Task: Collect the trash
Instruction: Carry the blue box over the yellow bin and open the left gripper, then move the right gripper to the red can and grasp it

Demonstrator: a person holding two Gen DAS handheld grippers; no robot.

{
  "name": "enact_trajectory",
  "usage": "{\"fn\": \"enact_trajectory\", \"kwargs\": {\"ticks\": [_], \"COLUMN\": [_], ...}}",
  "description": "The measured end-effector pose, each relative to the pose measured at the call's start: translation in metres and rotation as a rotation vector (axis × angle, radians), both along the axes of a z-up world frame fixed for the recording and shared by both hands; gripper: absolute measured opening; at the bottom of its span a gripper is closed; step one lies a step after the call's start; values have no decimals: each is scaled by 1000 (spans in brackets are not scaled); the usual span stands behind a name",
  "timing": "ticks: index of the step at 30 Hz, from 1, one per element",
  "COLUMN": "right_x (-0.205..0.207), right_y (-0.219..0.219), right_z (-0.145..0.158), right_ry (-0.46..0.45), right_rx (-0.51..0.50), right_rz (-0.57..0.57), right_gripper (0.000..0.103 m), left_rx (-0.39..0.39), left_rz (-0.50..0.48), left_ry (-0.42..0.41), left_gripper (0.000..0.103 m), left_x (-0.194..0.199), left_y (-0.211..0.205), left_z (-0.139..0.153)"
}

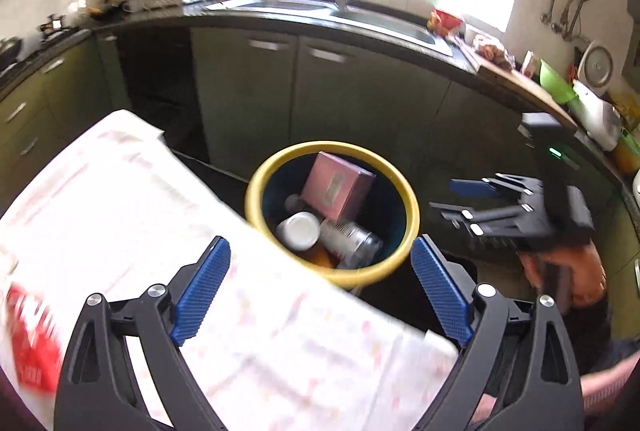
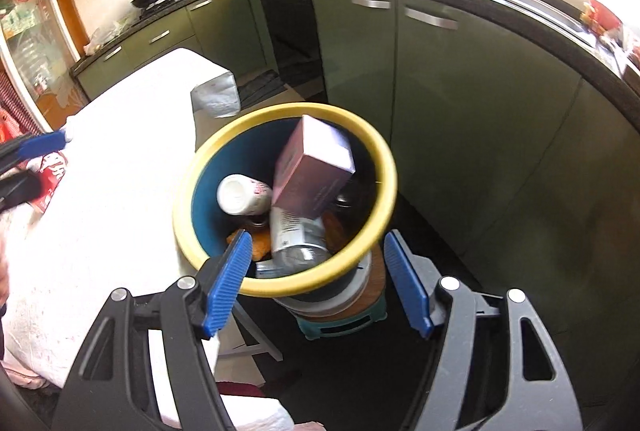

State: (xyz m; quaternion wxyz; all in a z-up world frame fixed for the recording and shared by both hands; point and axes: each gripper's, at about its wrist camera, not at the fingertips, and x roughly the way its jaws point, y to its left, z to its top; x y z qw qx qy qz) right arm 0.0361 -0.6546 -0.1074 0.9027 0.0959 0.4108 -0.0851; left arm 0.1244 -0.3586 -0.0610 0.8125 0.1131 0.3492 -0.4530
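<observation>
- Looking down both wrist cameras, I see the yellow-rimmed bin [image 2: 285,199] beside the white-clothed table [image 2: 120,167], standing on a small stool [image 2: 344,319].
- My left gripper [image 1: 320,287] hangs above the table edge, jaws spread wide, nothing between the pads.
- My right gripper [image 2: 316,283] sits over the bin's near rim, jaws apart and empty.
- Inside the bin: a pink box [image 2: 316,167] leaning on top, a white bottle [image 2: 244,195] and a clear plastic bottle [image 2: 292,239].
- A red packet [image 1: 32,343] lies on the table.

Both grippers [image 1: 320,287] [image 2: 316,281] open, angled downward
</observation>
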Motion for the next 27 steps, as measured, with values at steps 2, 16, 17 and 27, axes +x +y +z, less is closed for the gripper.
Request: {"fn": "enact_trajectory", "kwargs": {"ticks": [2, 16, 17, 27], "right_x": [8, 105, 113, 168], "right_y": [12, 179, 192, 288], "right_z": [1, 19, 20, 46], "right_ry": [1, 51, 62, 144], "right_rx": [2, 41, 59, 148], "right_rz": [30, 414, 437, 547], "right_gripper": [65, 66, 66, 66], "left_rx": [-21, -30, -31, -48], "left_rz": [49, 486, 502, 516], "left_ry": [4, 27, 31, 61], "left_gripper": [93, 96, 96, 96], "left_x": [-9, -39, -39, -45], "left_y": [34, 257, 268, 297], "left_z": [1, -26, -28, -41]}}
